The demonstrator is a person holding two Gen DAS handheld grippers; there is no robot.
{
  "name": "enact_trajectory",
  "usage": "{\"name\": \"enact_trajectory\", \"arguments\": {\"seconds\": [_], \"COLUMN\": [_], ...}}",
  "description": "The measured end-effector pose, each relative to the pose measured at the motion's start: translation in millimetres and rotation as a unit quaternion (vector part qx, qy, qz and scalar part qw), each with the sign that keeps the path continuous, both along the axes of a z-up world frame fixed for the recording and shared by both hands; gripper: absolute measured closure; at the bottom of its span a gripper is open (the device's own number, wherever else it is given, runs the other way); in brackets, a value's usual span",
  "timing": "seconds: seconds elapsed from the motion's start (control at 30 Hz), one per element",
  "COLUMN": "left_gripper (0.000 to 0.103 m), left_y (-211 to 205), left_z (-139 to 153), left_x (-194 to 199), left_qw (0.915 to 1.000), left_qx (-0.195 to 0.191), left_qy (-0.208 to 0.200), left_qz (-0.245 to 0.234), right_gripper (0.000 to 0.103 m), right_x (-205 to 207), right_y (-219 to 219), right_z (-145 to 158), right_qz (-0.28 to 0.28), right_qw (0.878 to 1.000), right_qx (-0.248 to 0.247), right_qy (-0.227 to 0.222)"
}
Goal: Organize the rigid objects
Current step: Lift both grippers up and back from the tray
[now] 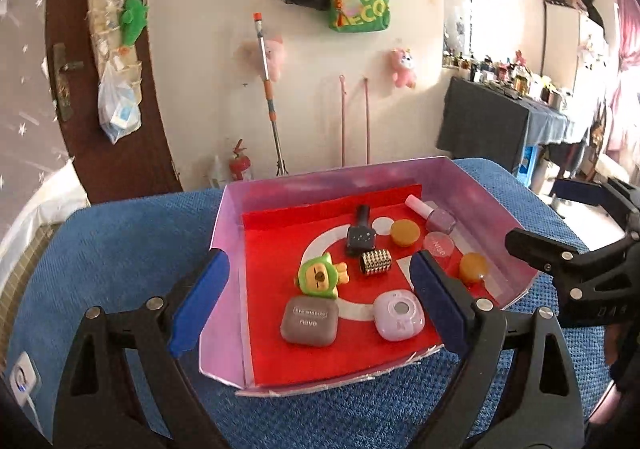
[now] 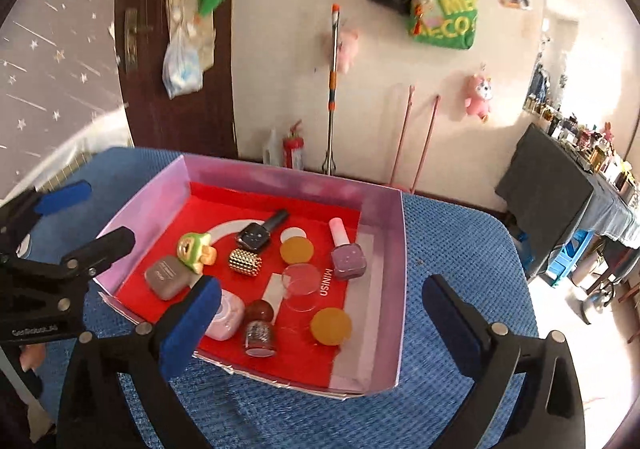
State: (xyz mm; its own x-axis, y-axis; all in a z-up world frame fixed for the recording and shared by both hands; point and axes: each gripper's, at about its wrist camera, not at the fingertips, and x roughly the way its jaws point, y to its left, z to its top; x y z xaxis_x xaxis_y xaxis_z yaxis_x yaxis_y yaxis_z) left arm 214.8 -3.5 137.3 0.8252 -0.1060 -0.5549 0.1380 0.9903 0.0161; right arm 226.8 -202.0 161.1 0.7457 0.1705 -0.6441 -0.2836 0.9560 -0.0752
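A shallow pink box [image 2: 380,217] with a red floor holds small cosmetics; both grippers, left [image 1: 320,297] and right [image 2: 320,313], hover spread wide and empty just before its near edge.

Pink-walled tray [image 2: 384,249] lined red, 2 amber discs [image 2: 296,250], blue textured cloth [image 2: 460,249].

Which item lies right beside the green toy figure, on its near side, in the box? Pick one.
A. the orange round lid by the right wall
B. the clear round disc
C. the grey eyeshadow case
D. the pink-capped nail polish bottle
C: in the left wrist view the grey eyeshadow case sits just below the green toy figure, touching or nearly so; the others lie farther right.
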Motion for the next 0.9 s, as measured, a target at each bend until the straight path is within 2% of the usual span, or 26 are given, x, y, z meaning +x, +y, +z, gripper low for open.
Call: {"name": "enact_trajectory", "arguments": {"seconds": [0.13, 0.37, 0.6, 0.9], "left_gripper": [0.010, 0.010, 0.010, 0.010], "left_y": [4, 3, 6, 0], "left_z": [-18, -40, -54, -67], "left_x": [-3, 6, 22, 27], "left_qw": [0.9998, 0.9992, 0.9988, 0.9990], "left_qx": [-0.006, -0.002, -0.011, 0.003], "left_qy": [0.002, -0.011, -0.004, 0.014], "left_qz": [0.016, 0.037, 0.048, 0.043], "right_gripper": [0.000, 0.000, 0.000, 0.000], "right_x": [-15, -12, 3, 9], "right_y": [2, 2, 2, -3], "right_z": [-11, -30, -51, -64], "right_qz": [-0.020, -0.029, -0.039, -0.060], "right_qw": [0.998, 0.995, 0.995, 0.994], "right_qx": [-0.008, 0.007, 0.020, 0.027], "right_qy": [-0.054, -0.091, -0.091, -0.082]}}
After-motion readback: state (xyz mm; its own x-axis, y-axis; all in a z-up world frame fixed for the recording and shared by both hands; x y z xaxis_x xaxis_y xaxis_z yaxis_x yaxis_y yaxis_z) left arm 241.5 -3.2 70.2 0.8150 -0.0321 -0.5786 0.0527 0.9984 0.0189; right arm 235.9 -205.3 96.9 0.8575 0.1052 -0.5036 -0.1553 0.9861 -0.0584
